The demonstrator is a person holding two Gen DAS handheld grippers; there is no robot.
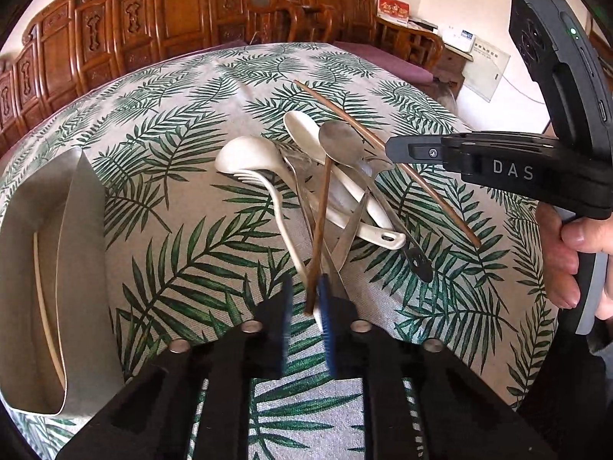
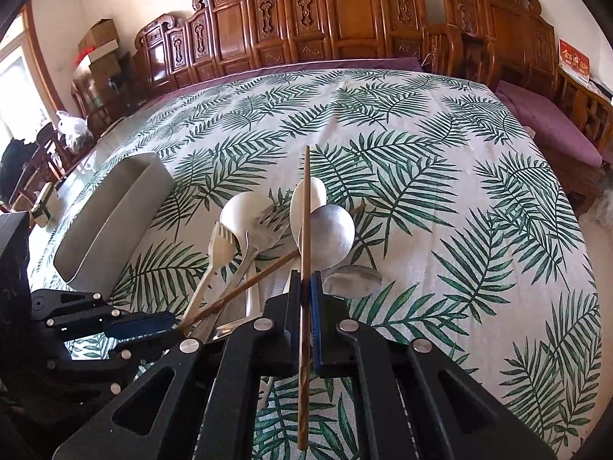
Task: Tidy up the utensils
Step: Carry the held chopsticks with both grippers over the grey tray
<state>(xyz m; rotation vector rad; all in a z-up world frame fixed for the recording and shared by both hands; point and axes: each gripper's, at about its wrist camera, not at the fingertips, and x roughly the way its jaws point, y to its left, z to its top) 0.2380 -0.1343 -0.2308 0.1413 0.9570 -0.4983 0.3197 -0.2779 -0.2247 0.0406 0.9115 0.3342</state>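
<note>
A heap of utensils lies mid-table: white spoons (image 1: 245, 153), a metal spoon (image 1: 341, 142), a white fork (image 1: 268, 188) and a metal fork (image 2: 268, 226). My left gripper (image 1: 305, 322) sits at the heap's near end. Its blue pads, one blurred, are closed on the tip of a brown chopstick (image 1: 320, 222), with the white fork's handle end right beside it. My right gripper (image 2: 305, 287) is shut on a second brown chopstick (image 2: 304, 211), held above the heap and pointing away. In the left wrist view that gripper (image 1: 390, 149) comes in from the right.
A grey organiser tray (image 1: 76, 230) stands at the table's left, with one pale chopstick (image 1: 46, 306) in it. The palm-leaf tablecloth (image 2: 459, 191) covers the table. Carved wooden benches (image 2: 345, 19) line the far side. A person's hand (image 1: 567, 249) holds the right gripper's handle.
</note>
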